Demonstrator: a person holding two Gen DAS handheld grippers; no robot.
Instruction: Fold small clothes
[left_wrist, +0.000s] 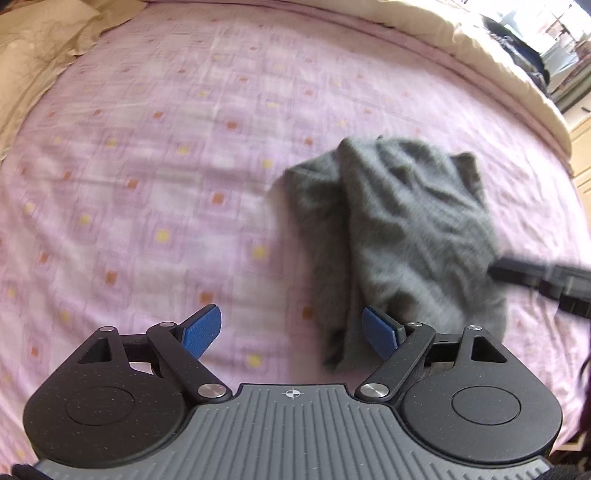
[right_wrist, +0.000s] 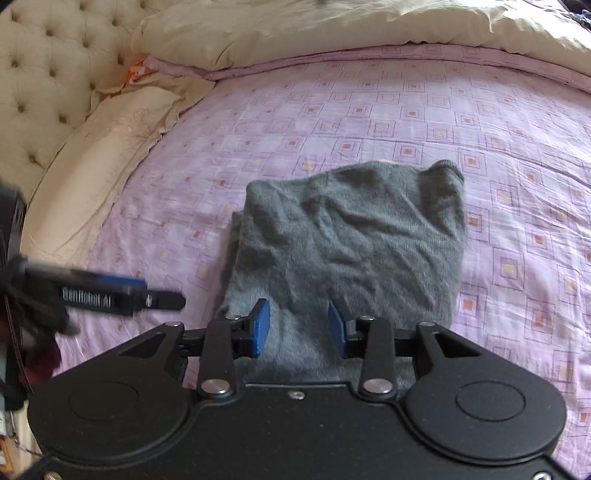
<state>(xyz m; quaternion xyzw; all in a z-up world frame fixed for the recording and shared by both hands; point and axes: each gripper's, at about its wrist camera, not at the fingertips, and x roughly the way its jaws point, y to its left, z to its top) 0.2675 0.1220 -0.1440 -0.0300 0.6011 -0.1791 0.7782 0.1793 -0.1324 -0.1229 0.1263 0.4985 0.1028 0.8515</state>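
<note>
Both tongs (left_wrist: 291, 338) (right_wrist: 299, 328) agape near sweater (right_wrist: 347, 236) hem

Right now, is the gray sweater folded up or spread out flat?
Folded, loosely. The gray sweater lies bunched into a compact block on the pink bedsheet, with a second layer peeking out along its left edge.

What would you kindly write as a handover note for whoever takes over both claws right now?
Left claw: open, holding nothing, over the pink sheet just left of the garment's near edge.
Right claw: open, over the garment's near edge; no grip.
Grey knit garment: lies on the bed, loosely folded over with a layer showing beneath on its left side, surface wrinkled.
Done: apparently a first fold.
Left: probably smooth it, fold again, tidy the edges.
</note>
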